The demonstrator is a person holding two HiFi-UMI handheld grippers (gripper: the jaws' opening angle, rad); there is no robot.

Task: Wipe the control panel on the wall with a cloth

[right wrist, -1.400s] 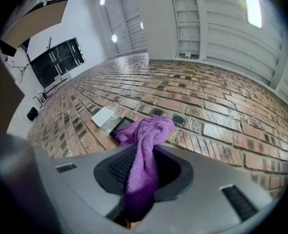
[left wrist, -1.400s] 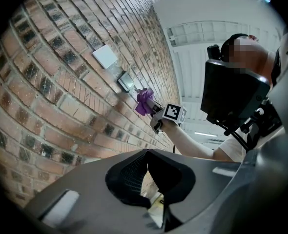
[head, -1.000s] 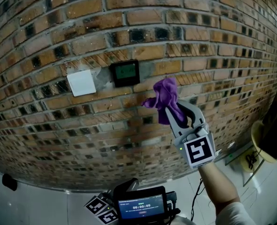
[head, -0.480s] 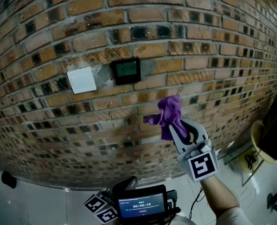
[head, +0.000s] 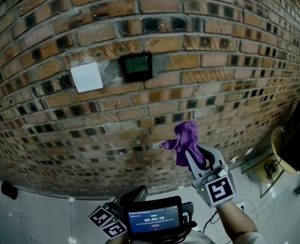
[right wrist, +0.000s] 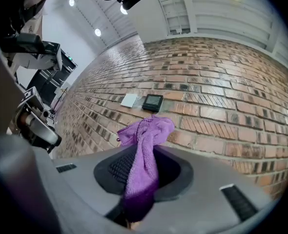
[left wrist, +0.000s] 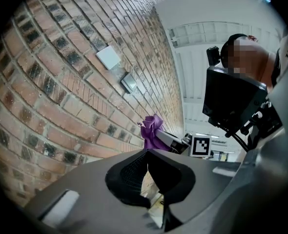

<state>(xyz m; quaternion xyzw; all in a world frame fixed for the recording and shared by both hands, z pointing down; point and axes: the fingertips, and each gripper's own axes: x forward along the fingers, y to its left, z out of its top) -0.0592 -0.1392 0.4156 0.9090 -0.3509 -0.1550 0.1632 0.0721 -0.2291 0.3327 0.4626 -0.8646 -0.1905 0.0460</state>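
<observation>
My right hand-held gripper (head: 195,155) is clamped on the purple cloth (head: 184,138). The control panel (head: 136,66) sits on the brick wall (head: 231,60), up and leftward, well apart. My left hand-held gripper (left wrist: 150,182), closed and empty, hangs farther off.

The cloth (head: 185,139) is purple, the control panel (head: 136,66) black with a green screen, the brick wall (head: 216,60) orange-brown.
</observation>
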